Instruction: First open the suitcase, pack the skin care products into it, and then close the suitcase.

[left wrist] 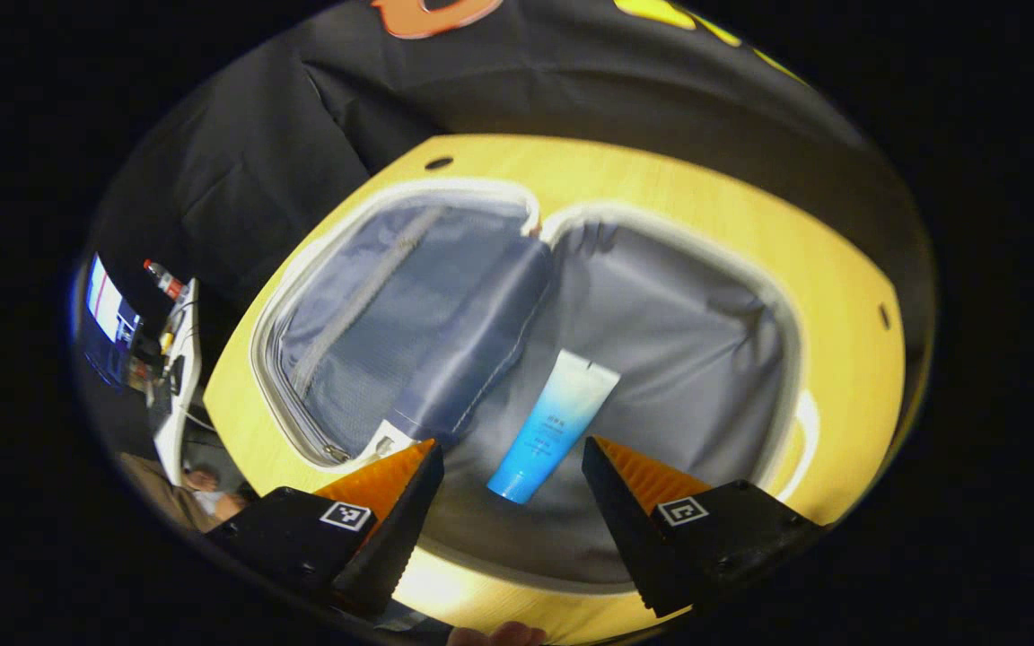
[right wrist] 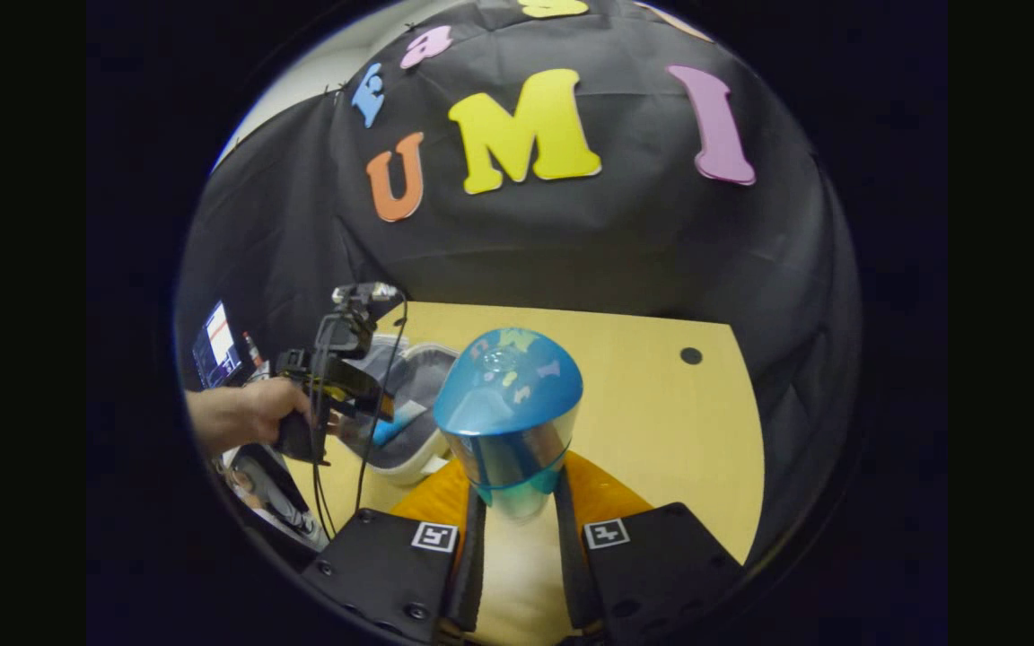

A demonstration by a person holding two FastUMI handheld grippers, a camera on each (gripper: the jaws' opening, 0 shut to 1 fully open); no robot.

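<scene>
The suitcase [left wrist: 661,296] lies open on the bench [left wrist: 804,269], a blue tube [left wrist: 555,423] inside. Left gripper [left wrist: 512,458] hovers, fingers apart. Right gripper [right wrist: 517,502] is clamped on a bottle [right wrist: 510,408].

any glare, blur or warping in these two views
Left gripper view: fisheye bends the table edge, glare on its near rim; suitcase and tube sharp. Right gripper view: blue cap mirrors the booth, looms close, slightly soft.

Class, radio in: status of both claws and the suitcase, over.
Left claw open above blue tube lying in open suitcase. Right claw shut on blue-capped bottle, held over table. Nothing blocking.
</scene>
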